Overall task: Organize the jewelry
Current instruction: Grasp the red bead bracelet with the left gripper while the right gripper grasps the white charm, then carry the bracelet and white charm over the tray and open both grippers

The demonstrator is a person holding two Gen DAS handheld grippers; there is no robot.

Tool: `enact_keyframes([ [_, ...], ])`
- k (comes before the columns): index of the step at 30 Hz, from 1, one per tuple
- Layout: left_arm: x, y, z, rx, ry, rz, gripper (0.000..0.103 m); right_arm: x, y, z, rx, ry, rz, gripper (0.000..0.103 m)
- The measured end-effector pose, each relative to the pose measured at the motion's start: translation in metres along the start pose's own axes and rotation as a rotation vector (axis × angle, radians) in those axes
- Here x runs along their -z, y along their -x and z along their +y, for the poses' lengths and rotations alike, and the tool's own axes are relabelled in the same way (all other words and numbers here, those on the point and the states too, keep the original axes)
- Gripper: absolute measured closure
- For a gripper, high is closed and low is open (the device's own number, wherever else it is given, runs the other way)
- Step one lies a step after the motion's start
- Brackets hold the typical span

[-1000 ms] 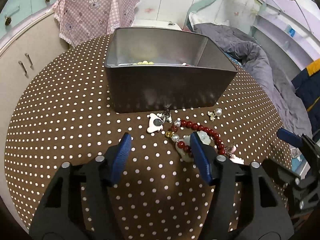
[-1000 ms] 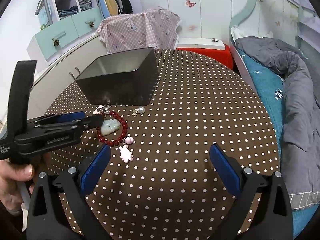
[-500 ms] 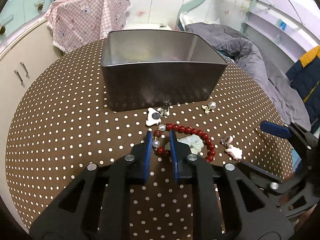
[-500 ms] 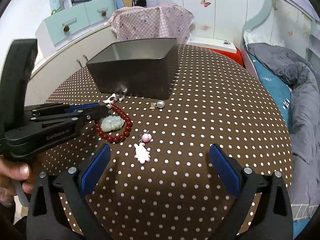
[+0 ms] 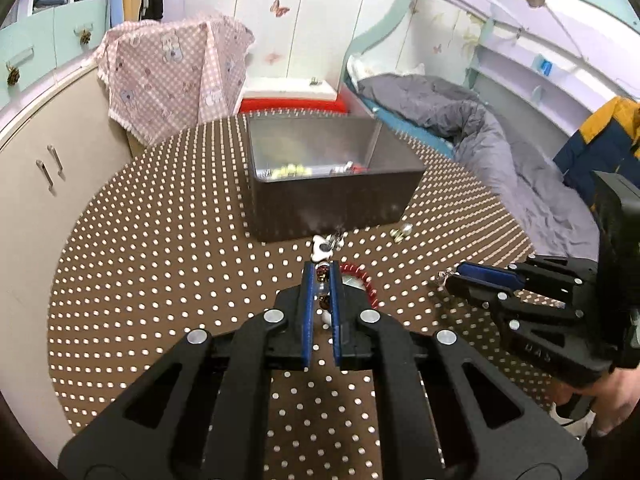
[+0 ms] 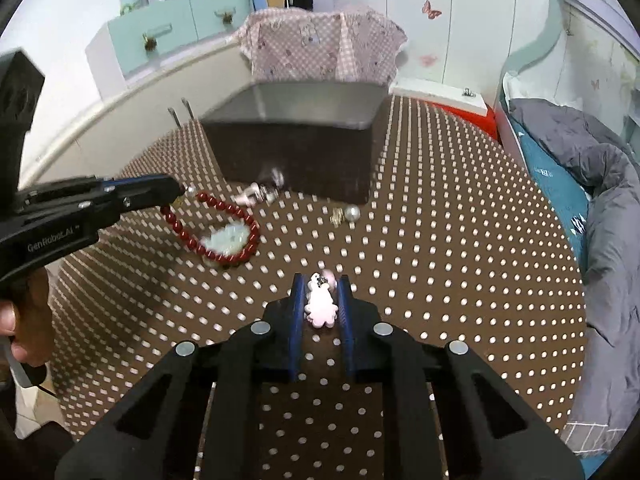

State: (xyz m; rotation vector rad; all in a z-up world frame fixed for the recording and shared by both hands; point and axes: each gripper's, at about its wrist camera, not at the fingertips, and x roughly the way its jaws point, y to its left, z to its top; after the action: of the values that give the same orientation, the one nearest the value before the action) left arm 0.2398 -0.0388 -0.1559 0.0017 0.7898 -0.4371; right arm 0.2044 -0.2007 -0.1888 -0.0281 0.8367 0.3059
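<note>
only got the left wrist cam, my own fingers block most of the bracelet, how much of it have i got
Observer: The left gripper pinches the red bead bracelet at one end only. The rest of the loop trails away from its tip.
Operator: is the green pendant with it
Observer: Yes, the pale green pendant sits at the loop's far end. It is too blurred to tell whether it is clear of the table.
Operator: what's the right one got
Observer: The right gripper is closing its jaws with a pink charm between the pads, which look to touch it on both sides.
</note>
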Motion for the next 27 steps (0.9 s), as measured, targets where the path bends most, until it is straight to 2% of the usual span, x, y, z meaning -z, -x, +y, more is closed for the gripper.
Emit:
enact_keyframes([
  [8,-0.020,0.041,-0.007,0.029,-0.020,-0.095,0.096,-0.024,0.036,-0.002,-0.002,0.014,-0.086,0.088],
  [15,-0.038,0.065,-0.001,0.021,-0.025,-0.160,0.096,-0.043,0.055,0.005,-0.003,0.051,-0.140,0.088],
  [21,-0.055,0.078,0.000,0.024,-0.033,-0.208,0.096,-0.076,0.071,0.012,-0.010,0.094,-0.212,0.088],
  [27,-0.089,0.090,0.000,0.024,-0.046,-0.269,0.096,-0.120,0.077,0.013,-0.024,0.121,-0.274,0.088],
])
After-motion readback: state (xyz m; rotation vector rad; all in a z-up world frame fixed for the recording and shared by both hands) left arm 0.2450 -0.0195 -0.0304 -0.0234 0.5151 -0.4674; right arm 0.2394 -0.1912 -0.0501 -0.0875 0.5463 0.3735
